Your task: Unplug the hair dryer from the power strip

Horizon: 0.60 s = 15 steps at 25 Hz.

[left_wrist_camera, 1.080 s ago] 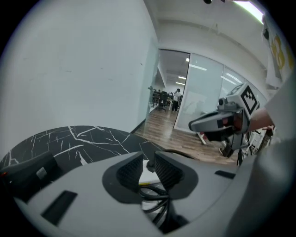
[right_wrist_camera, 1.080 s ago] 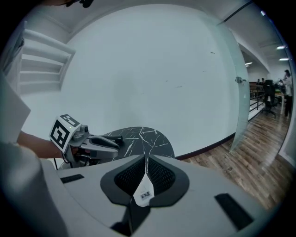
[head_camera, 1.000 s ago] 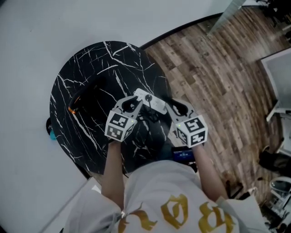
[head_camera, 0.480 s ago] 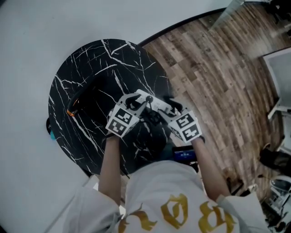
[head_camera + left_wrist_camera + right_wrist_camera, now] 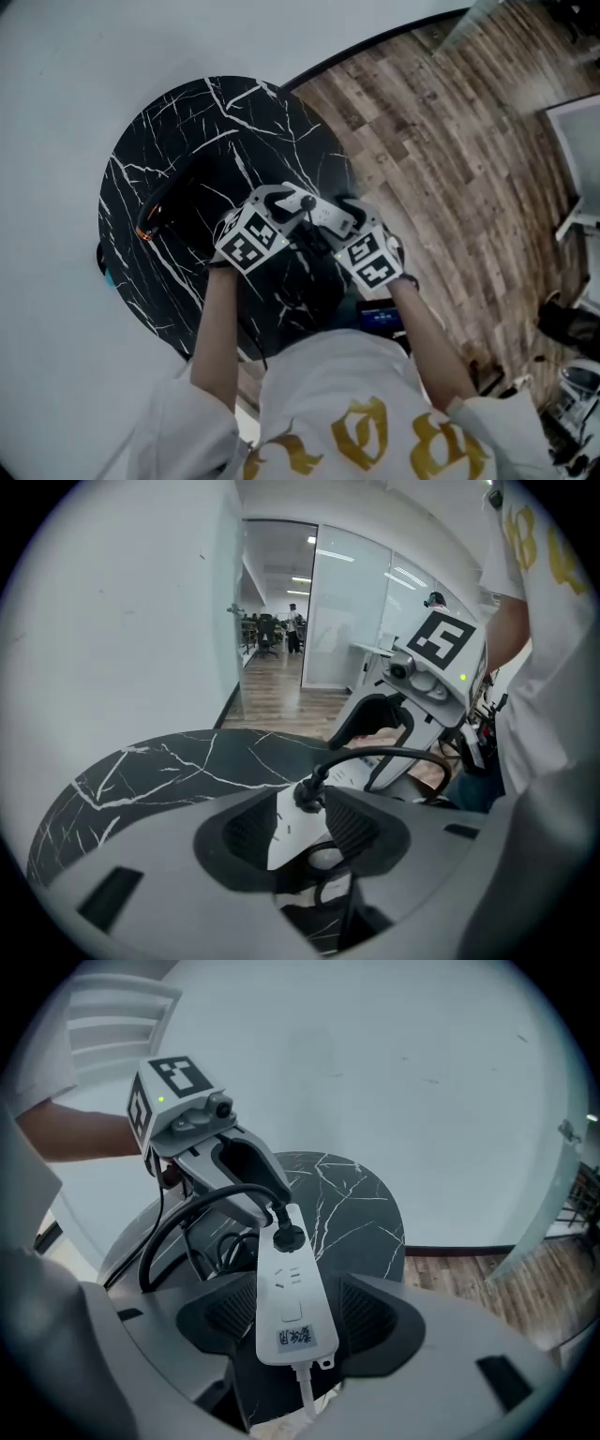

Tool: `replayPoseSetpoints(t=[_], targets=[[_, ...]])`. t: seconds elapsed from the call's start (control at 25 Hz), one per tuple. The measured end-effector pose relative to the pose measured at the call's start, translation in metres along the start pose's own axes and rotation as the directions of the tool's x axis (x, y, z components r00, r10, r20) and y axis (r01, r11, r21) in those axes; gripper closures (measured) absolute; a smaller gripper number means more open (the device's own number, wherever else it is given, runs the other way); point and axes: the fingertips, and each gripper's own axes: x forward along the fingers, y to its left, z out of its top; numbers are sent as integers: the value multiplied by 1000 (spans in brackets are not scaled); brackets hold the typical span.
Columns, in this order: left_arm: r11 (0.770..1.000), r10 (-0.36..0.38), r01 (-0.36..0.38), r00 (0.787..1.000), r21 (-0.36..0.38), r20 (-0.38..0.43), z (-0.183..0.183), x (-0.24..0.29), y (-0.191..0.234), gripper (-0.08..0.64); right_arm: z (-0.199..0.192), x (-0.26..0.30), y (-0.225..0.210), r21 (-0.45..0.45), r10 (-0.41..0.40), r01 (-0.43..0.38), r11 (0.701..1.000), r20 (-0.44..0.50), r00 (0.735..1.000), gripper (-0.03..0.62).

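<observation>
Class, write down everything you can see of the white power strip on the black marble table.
The white plastic power strip is a long, round-cornered bar lying flat on the round black marble table. A black plug fills its end socket; one socket is free, with a button and printed label nearer its white cord. The left tongs and right tongs straddle it, jaws just opening, not gripping.

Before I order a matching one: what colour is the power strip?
White power strip, clearest in the right gripper view.
</observation>
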Motion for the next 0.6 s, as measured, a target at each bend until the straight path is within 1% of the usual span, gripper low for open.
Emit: replayPoseSetpoints(t=[0.16, 0.28, 0.44, 0.52, 0.6], targets=[[998, -41, 43, 998, 40, -45, 1, 5, -2, 419, -3, 7, 4, -63, -10, 8, 998, -28, 1000, 336], [992, -76, 85, 993, 92, -88, 0, 12, -6, 419, -7, 10, 7, -92, -10, 6, 996, -45, 999, 336], [974, -91, 118, 986, 194, -141, 1, 18, -9, 419, -10, 13, 7, -79, -3, -1, 997, -52, 999, 336], [962, -85, 121, 984, 245, -155, 4, 19, -7, 419, -10, 14, 6, -83, 6, -11, 996, -62, 998, 336], [951, -86, 129, 983, 280, -161, 7, 19, -6, 419, -9, 16, 7, -98, 18, -25, 995, -72, 997, 336]])
